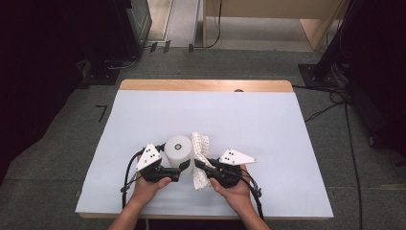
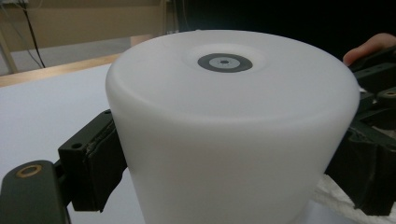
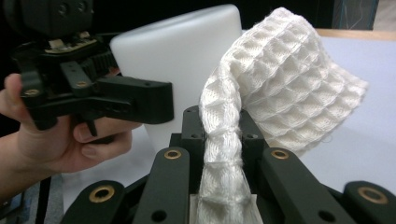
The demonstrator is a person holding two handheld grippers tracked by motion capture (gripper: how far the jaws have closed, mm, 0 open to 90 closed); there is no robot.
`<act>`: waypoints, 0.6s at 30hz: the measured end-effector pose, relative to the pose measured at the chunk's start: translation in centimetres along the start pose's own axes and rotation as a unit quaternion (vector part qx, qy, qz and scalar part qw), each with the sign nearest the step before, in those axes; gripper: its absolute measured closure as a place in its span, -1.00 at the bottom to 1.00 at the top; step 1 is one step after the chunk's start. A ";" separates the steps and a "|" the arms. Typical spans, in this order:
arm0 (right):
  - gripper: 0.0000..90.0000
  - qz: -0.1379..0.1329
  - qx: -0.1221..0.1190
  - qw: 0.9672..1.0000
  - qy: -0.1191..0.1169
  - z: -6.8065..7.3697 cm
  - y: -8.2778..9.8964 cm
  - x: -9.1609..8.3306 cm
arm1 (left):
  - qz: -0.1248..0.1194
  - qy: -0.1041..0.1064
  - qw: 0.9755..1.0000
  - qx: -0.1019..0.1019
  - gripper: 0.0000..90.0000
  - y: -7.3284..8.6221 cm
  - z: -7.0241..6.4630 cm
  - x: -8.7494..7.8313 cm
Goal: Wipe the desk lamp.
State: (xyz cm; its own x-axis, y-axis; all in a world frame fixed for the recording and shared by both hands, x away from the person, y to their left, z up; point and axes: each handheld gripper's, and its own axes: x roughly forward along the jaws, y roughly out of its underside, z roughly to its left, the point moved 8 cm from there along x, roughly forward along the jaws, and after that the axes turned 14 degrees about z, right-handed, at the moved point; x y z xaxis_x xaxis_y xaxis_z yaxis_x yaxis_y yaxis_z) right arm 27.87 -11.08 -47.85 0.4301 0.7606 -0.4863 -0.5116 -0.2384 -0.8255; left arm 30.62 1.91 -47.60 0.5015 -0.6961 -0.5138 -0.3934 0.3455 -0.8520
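from the high view, the white cylinder (image 1: pixel 178 151) stands on the table's white sheet (image 1: pixel 268 124) near the front edge, between both hands, the waffle cloth (image 1: pixel 201 146) draped beside it. left gripper view: the left gripper (image 2: pixel 224 163) clamps the cylinder's sides. right gripper view: the right gripper (image 3: pixel 224 154) pinches the bunched cloth tight — a hard wipe could tip the smooth cylinder or slip it from that side grip.

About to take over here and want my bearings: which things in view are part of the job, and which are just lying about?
In the job:
- white cylinder, clamped by left gripper
- white waffle cloth, pinched in right gripper

Lying about:
- white table cover
- cables on the floor
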 end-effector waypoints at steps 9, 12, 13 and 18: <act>0.75 -0.020 0.017 1.000 0.011 -1.0 -0.5 -0.9 | 0.026 -0.041 0.999 0.021 -0.80 0.7 -0.1 1.2; 0.74 -0.024 0.024 0.999 0.022 -1.7 -0.5 -1.2 | 0.031 -0.070 0.996 0.035 -0.80 1.2 0.7 1.6; 0.74 -0.025 0.026 0.999 0.024 -1.8 -0.4 -1.2 | 0.031 -0.072 0.996 0.032 -0.80 1.3 0.9 1.6; 0.74 -0.018 0.039 0.999 0.031 -2.6 0.1 -1.0 | 0.023 -0.061 0.997 0.028 -0.81 1.6 1.5 1.5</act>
State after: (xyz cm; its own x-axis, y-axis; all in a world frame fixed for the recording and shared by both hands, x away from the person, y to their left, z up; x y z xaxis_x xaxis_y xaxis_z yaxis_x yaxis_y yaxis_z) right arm 29.34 -13.45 -48.21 0.4930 0.7291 -0.4748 -0.5506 -0.1611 -0.8191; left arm 31.90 2.40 -49.90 0.5753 -0.5985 -0.5575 -0.3755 0.4123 -0.8301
